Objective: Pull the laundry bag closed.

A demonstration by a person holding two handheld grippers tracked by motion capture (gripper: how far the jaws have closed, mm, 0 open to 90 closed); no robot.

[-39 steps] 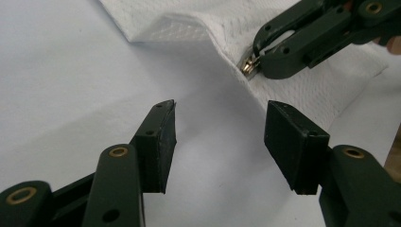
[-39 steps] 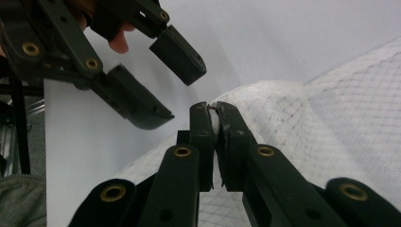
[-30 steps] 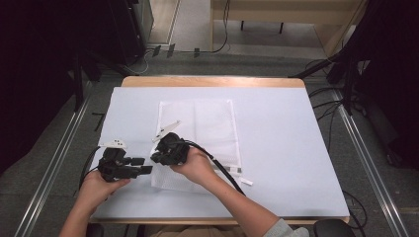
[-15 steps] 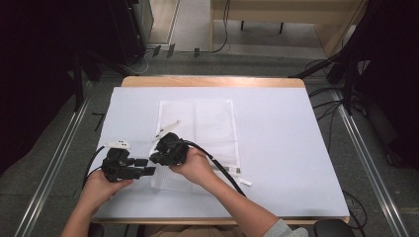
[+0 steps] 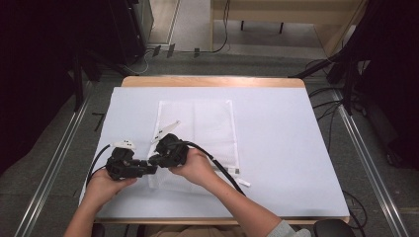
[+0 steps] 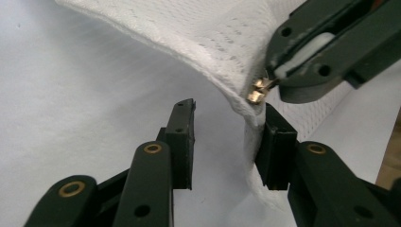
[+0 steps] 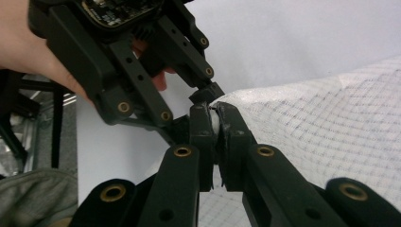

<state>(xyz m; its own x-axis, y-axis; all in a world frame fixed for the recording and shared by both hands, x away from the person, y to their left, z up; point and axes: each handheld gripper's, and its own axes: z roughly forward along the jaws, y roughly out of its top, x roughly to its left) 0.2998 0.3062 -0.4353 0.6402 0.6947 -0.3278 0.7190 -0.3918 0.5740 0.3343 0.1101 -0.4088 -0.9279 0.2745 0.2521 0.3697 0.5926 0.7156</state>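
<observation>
Right, down at the near edge of the worktop (image 5: 276, 113), the left hand-held gripper (image 6: 227, 137) sits with jaws parted, one pad touching the lifted corner of the white mesh bag (image 6: 222, 42). The right hand-held gripper (image 7: 215, 123) is clamped tight on that corner beside a small brass zipper pull (image 6: 257, 92). Beyond, the bag lies flat.

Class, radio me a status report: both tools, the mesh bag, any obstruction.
Right tool shut on white mesh laundry bag corner by its small brass zipper pull. Left tool open, beside same corner. Nothing in the way.
</observation>
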